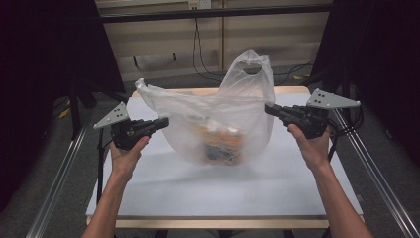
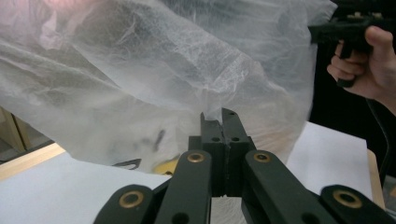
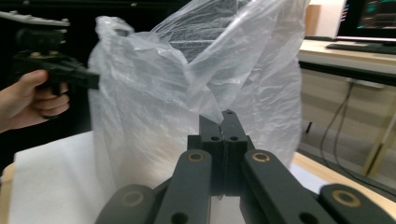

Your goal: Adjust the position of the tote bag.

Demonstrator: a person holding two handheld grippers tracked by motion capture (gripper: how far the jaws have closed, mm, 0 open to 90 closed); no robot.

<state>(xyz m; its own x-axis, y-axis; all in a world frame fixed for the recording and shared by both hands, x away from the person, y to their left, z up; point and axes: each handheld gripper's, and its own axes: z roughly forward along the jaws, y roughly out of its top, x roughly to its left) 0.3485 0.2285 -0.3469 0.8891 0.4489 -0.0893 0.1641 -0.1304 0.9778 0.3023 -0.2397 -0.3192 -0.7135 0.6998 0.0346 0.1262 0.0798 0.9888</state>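
A thin, see-through white plastic bag (image 1: pixel 218 119) stands on the white table top (image 1: pixel 223 188), stretched wide between my two grippers. Blurred orange and dark goods (image 1: pixel 223 144) lie in its bottom. My left gripper (image 1: pixel 164 122) has its jaws together on the bag's left wall, and the film (image 2: pixel 154 84) meets the jaw tips in the left gripper view (image 2: pixel 222 117). On the bag's right wall my right gripper (image 1: pixel 270 108) is shut, with a fold of film (image 3: pixel 205 79) pinched at its tips (image 3: pixel 221 119). One handle loop (image 1: pixel 250 62) sticks up at the back and another corner (image 1: pixel 141 87) points up-left.
The table has a pale wooden rim (image 1: pixel 237 223) and metal rails (image 1: pixel 59 173) along both sides. Cables (image 1: pixel 200 59) hang behind the table. A desk with a monitor (image 3: pixel 369 16) shows in the right gripper view.
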